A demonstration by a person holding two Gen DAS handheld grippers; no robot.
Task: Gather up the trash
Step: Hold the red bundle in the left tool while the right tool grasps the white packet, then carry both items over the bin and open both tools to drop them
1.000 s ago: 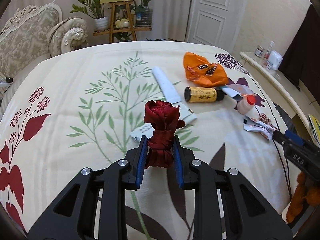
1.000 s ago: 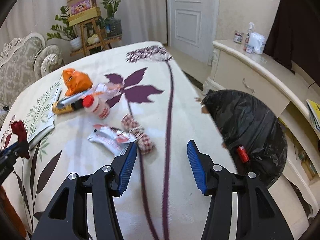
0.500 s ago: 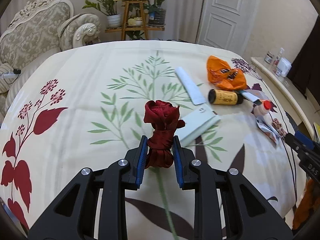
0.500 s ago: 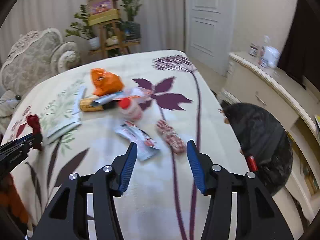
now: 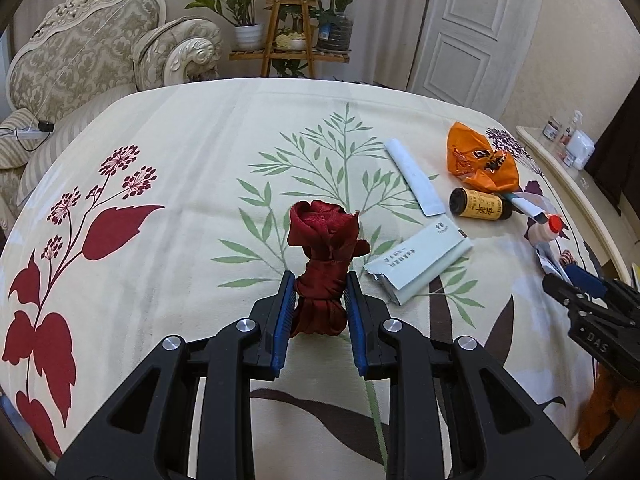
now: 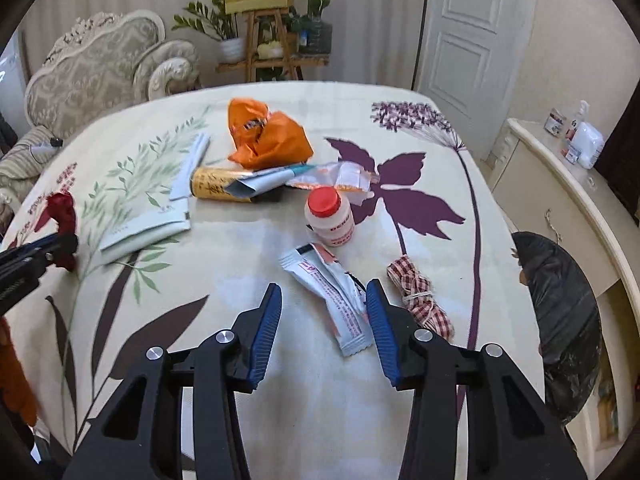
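Clamped upright between the blue pads of the left gripper [image 5: 318, 300]: a knotted bundle of dark red cloth [image 5: 324, 260], twisted into a rose-like head and bound lower down, held above the floral bedspread [image 5: 180, 168]. Beyond the red bundle, toward the door: a flat pale packet [image 5: 418, 266], a long white sleeve [image 5: 414, 178], a yellow-labelled dark bottle [image 5: 480, 205] lying on its side, and a crumpled orange bag [image 5: 480, 160]. Further right of the bundle, under the right gripper [image 6: 324, 322]: jaws spread wide and empty, hovering over a white-and-red sachet [image 6: 332, 292] whose lower end lies between the pads, not yet pinched. Just beside the sachet: a small white bottle with a red cap [image 6: 330, 220], standing, and a tied roll of red checked fabric [image 6: 420, 294]. Off the bed's right edge, well apart from the red bundle: a black trash bag [image 6: 560, 312], mouth apparently open. Best handled, by the look of it, by lowering straight onto the sachet's flat middle, closing firmly across its narrow width to stop the slick film sliding out, and keeping clear of the checked roll alongside; meanwhile, grip on the soft red bundle held firm until over the bag.
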